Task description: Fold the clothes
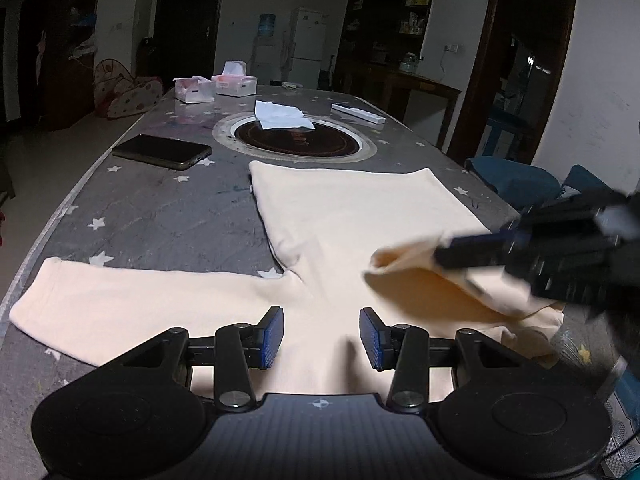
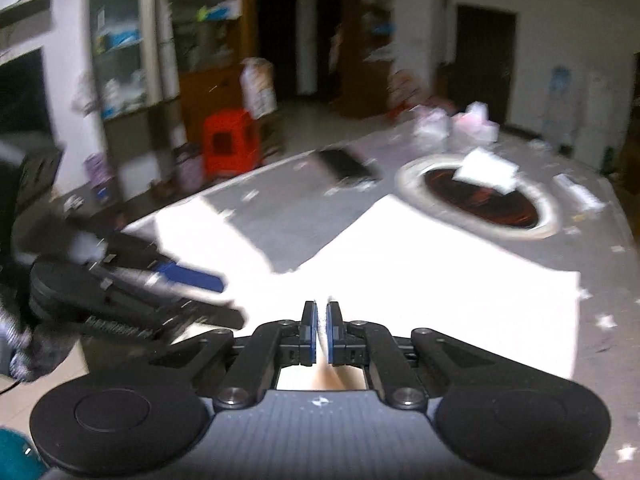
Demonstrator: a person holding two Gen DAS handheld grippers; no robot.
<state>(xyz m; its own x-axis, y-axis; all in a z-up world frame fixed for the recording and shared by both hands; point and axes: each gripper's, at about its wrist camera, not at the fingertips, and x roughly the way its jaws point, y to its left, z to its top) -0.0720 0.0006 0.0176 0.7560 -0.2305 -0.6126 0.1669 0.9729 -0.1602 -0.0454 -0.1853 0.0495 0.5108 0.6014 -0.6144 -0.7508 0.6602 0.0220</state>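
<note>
Fingers of the right gripper [image 2: 321, 330] pinch a sleeve of the soft, light cream long-sleeved top [image 1: 352, 216] spread on the grey star-patterned table [image 1: 160, 216]; the left gripper [image 1: 321, 338] hovers agape, empty. Best gripped at hems.

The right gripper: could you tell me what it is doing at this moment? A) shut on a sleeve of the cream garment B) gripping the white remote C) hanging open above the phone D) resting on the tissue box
A: the right gripper has its jaws nearly together with cloth pinched between them, and the left wrist view shows it lifting a sleeve of the cream garment.
</note>
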